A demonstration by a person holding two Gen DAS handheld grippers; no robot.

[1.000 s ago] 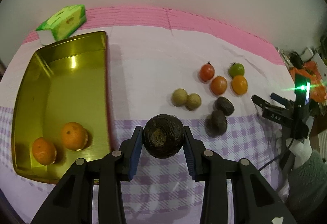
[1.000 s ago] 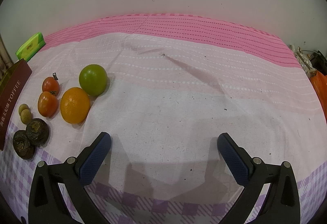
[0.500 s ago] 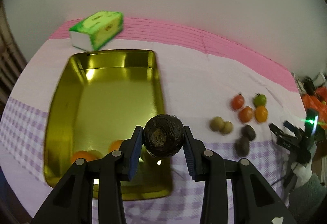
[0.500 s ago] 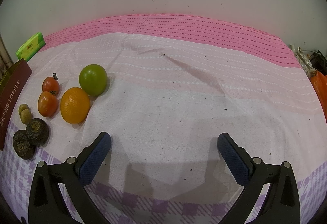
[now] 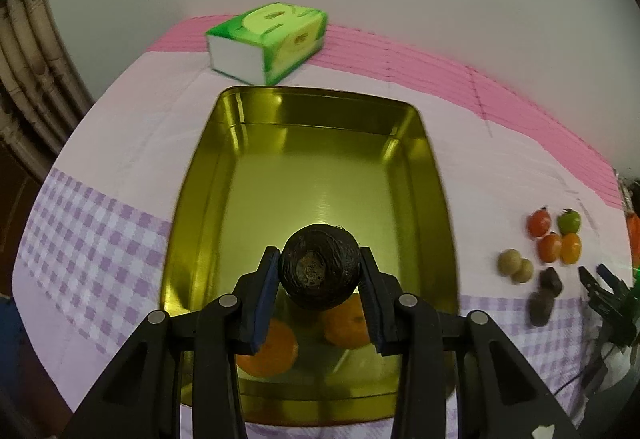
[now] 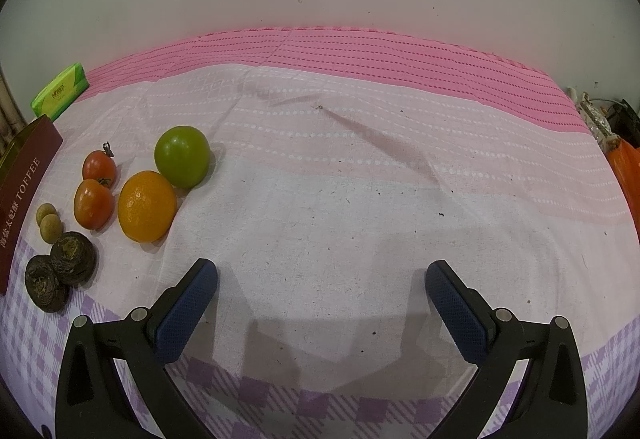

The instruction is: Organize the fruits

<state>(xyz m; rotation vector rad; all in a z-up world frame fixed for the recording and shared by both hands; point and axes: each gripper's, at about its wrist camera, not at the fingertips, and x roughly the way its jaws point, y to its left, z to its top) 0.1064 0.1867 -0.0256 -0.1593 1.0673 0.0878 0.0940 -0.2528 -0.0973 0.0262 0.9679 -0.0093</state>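
My left gripper (image 5: pixel 319 271) is shut on a dark brown round fruit (image 5: pixel 319 267) and holds it above the near half of a gold metal tray (image 5: pixel 312 175). Two oranges (image 5: pixel 266 349) lie in the tray's near end, partly hidden by the fingers. My right gripper (image 6: pixel 320 299) is open and empty over bare cloth. To its left lie a green fruit (image 6: pixel 182 155), an orange (image 6: pixel 147 205), two tomatoes (image 6: pixel 93 203), two small tan fruits (image 6: pixel 49 222) and two dark brown fruits (image 6: pixel 60 271). The same group shows far right in the left wrist view (image 5: pixel 554 239).
A green tissue pack (image 5: pixel 268 41) stands behind the tray, also seen in the right wrist view (image 6: pixel 60 91). The tray's maroon side reading TOFFEE (image 6: pixel 22 191) is at the left edge. The right gripper (image 5: pixel 608 287) appears at far right. Orange clutter (image 6: pixel 624 167) sits past the table's right edge.
My left gripper has carried the dark fruit left, from the checked cloth to above the tray, with the tray now centred below it. The right gripper has not moved.
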